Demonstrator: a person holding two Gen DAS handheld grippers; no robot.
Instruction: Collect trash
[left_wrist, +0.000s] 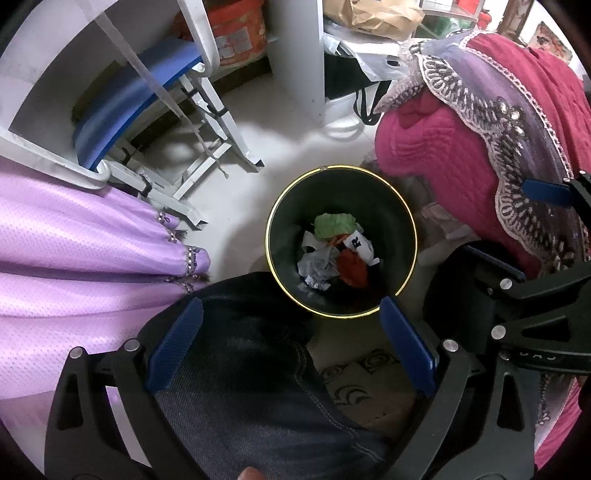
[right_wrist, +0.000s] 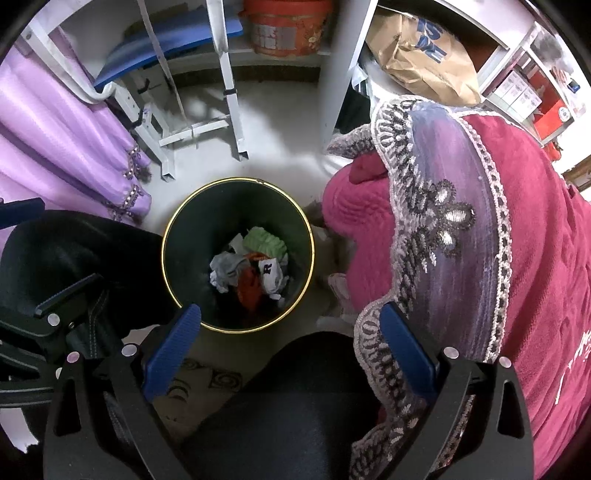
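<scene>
Round dark bin (left_wrist: 341, 242) with a gold rim on the pale floor (left_wrist: 258, 155), right below both grippers. Inside, a little heap of trash (left_wrist: 334, 254) at the bottom: a green scrap (left_wrist: 332, 224), crumpled white paper (left_wrist: 316, 267), something red-orange (left_wrist: 352, 269), and a white bit with a black letter on it (left_wrist: 357, 243). Lots of room left above the heap.

Left gripper (left_wrist: 291, 345) hanging over the bin's near edge, blue pads wide apart, nothing between them. Right gripper (right_wrist: 290, 350) just the same: wide apart and empty, with the bin (right_wrist: 238, 254) a bit ahead and to its left. Both close together, side by side.

So, most likely: some trash already in the bin, none being carried now. Probably between drops, ready to go and find the next piece.

Hard to say how much is left. No loose trash showing on the bare floor around the bin. Purple curtain (left_wrist: 74, 258) on the left, pink blanket (left_wrist: 461, 147) with a lacy cloth (left_wrist: 491, 122) on the right, blue chair (left_wrist: 129, 99) and an orange tub (left_wrist: 240, 33) farther back, brown paper bag (right_wrist: 417, 55) up on a shelf. Not clear if that bag is trash or just kept there. Dark trouser legs and a patterned mat (left_wrist: 365, 384) low down near the bin. More trash maybe somewhere out of sight.
</scene>
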